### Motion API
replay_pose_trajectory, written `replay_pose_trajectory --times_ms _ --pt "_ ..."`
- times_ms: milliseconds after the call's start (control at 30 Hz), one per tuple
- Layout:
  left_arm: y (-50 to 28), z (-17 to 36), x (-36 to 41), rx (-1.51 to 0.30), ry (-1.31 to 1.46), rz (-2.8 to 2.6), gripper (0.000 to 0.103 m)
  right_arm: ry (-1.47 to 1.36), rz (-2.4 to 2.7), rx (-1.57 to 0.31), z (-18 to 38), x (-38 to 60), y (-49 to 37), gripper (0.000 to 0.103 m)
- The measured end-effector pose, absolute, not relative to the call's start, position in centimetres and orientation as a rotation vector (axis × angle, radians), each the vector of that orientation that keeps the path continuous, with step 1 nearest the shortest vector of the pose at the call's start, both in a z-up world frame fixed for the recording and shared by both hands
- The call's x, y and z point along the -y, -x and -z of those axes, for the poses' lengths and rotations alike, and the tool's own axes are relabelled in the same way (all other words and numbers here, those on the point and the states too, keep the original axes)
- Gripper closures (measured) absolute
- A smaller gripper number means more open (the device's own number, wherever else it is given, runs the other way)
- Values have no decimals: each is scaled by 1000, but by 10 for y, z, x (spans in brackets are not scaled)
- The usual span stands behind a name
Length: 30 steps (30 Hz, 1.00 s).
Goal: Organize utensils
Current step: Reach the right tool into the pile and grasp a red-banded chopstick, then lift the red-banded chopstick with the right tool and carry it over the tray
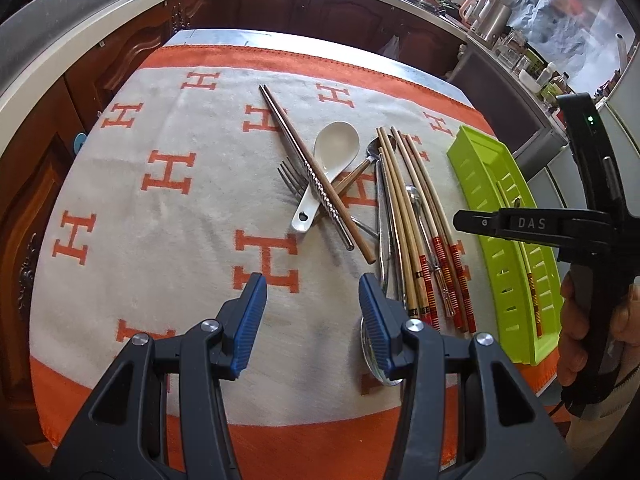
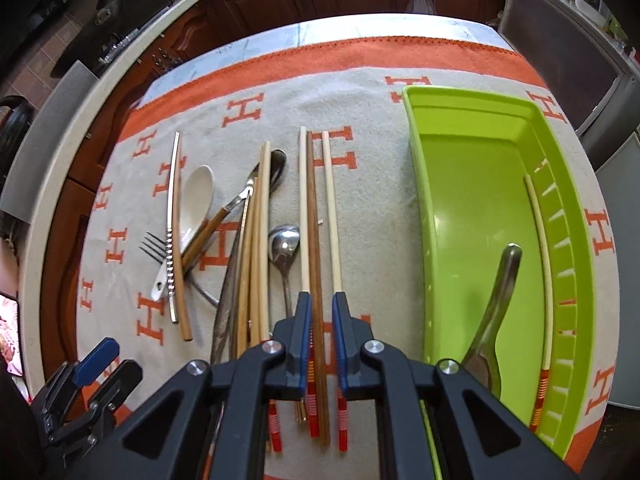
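Note:
A green tray lies at the right of the cloth and holds one bamboo chopstick and a metal utensil handle. Several bamboo chopsticks lie left of it with a small steel spoon, a white ceramic spoon, a fork and metal chopsticks. My right gripper hangs partly open over the chopsticks, a dark wooden one between its pads; it grips nothing. My left gripper is open and empty above the cloth, left of the chopsticks.
An orange and grey cloth with H marks covers the table. Wooden cabinets and a counter ring the far side. The green tray also shows at the right of the left wrist view, with the right gripper over it.

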State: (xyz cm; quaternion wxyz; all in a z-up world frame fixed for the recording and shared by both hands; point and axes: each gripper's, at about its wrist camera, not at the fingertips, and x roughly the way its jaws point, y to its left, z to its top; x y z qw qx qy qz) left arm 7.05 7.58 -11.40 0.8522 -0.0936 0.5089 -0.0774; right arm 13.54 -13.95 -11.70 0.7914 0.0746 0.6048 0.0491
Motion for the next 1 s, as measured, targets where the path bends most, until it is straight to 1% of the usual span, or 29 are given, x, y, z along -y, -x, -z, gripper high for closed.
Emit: replay_pose_trajectory --times_ms 200,400,700,1000 --pt "-77 122 -85 -1084 225 158 58 -123 -75 -1338 131 136 -145 95" --pt "-81 127 -87 -1095 237 160 58 -83 -55 -1355 137 131 -150 98" --pt "-81 128 -81 -1098 229 171 58 -36 -60 -1317 138 124 -151 98" --pt "-76 118 -69 -1085 197 182 58 -129 -83 -1253 116 145 -132 98"
